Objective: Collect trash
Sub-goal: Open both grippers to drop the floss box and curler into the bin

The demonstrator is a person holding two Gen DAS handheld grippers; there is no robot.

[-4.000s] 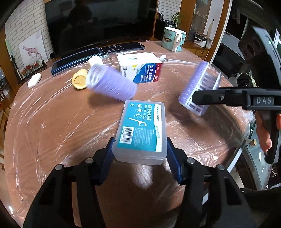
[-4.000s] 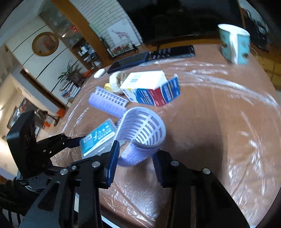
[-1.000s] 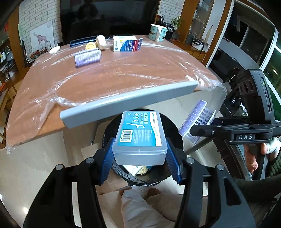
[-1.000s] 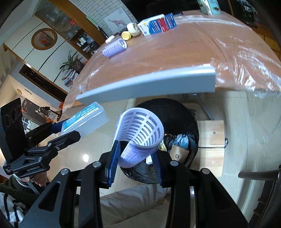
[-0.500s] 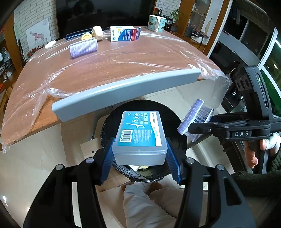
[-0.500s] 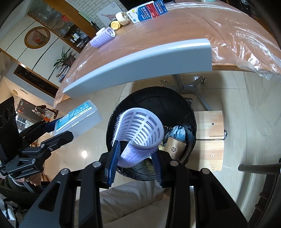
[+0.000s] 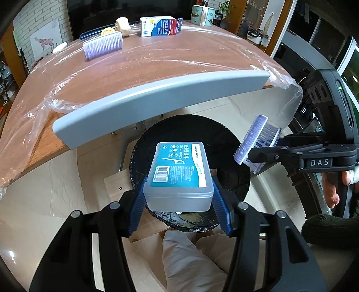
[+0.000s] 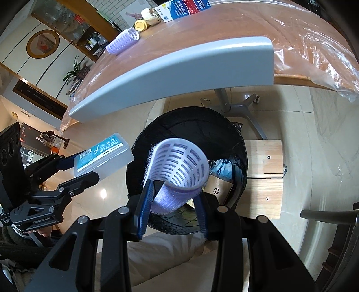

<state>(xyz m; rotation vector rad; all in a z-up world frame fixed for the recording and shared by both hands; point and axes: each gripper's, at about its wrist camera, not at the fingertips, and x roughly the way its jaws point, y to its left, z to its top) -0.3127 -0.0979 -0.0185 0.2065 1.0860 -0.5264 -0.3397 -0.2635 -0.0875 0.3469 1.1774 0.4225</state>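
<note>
My left gripper (image 7: 178,202) is shut on a clear dental floss box (image 7: 179,173) with a teal label, held above the black bin (image 7: 224,139). The box also shows in the right wrist view (image 8: 102,157). My right gripper (image 8: 172,204) is shut on a purple hair roller (image 8: 179,170), held over the bin's mouth (image 8: 224,128); the roller shows at the right in the left wrist view (image 7: 255,143). Trash lies inside the bin (image 8: 219,177).
The wooden table (image 7: 157,67) wrapped in plastic film has a grey edge strip (image 7: 157,96). On it lie another purple roller (image 7: 103,47), a blue-white carton (image 7: 160,27), a yellow cap (image 7: 107,31) and a mug (image 7: 202,12). A wooden board (image 8: 265,177) lies under the bin.
Both grippers have come down closer over the bin with their objects still held. The bin now looks larger in both views.
</note>
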